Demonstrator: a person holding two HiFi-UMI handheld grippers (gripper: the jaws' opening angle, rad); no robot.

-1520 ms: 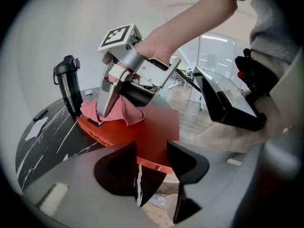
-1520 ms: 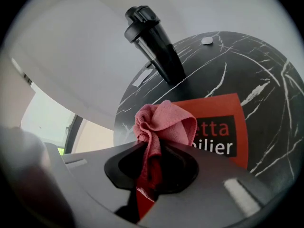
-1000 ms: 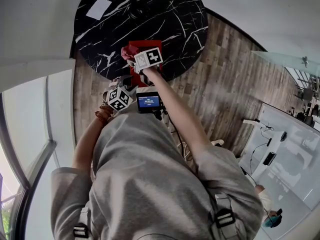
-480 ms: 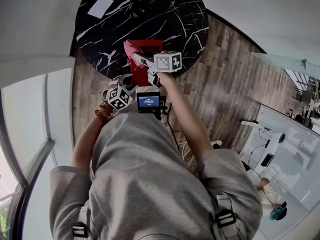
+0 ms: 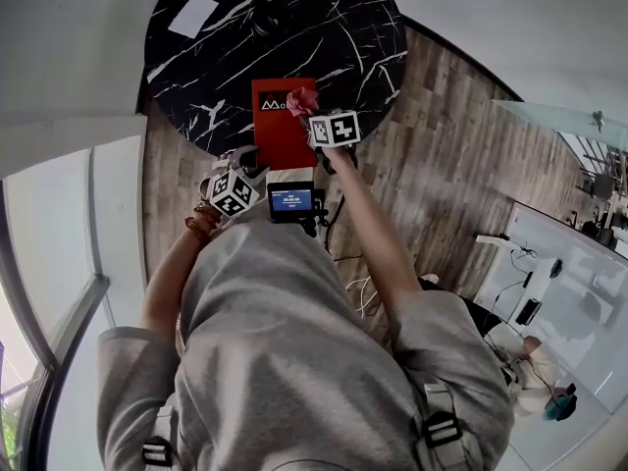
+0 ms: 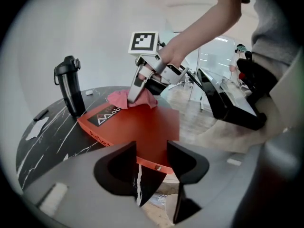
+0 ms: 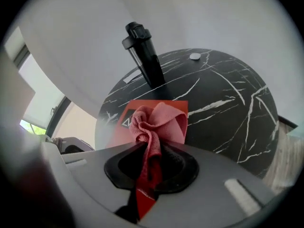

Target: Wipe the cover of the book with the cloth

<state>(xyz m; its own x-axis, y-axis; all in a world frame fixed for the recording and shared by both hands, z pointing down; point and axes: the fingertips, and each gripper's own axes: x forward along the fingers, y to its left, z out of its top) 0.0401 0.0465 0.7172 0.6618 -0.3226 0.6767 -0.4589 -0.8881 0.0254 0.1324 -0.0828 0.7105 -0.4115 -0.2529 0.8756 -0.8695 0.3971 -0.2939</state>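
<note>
**A:** Item one, the book?

**B:** Red book [image 5: 280,130], lying flat with its cover up on the black marble table [image 5: 245,37], at the rim nearest the person, probably for easy reach.

**A:** Item two, the cloth?

**B:** Pink cloth [image 7: 159,122], bunched and clamped fast in the right gripper [image 7: 152,158]. Its loose folds rest on the cover's far right part (wadded, it likely serves as a rubbing pad).

**A:** Item three?

**B:** Left gripper [image 6: 151,148], jaws apart with nothing pinched, tips at the book's near edge, presumably to stop it sliding.

**A:** Sundries?

**B:** Black bottle [image 6: 69,84], upright beyond the book and clear of the wiping.
</note>
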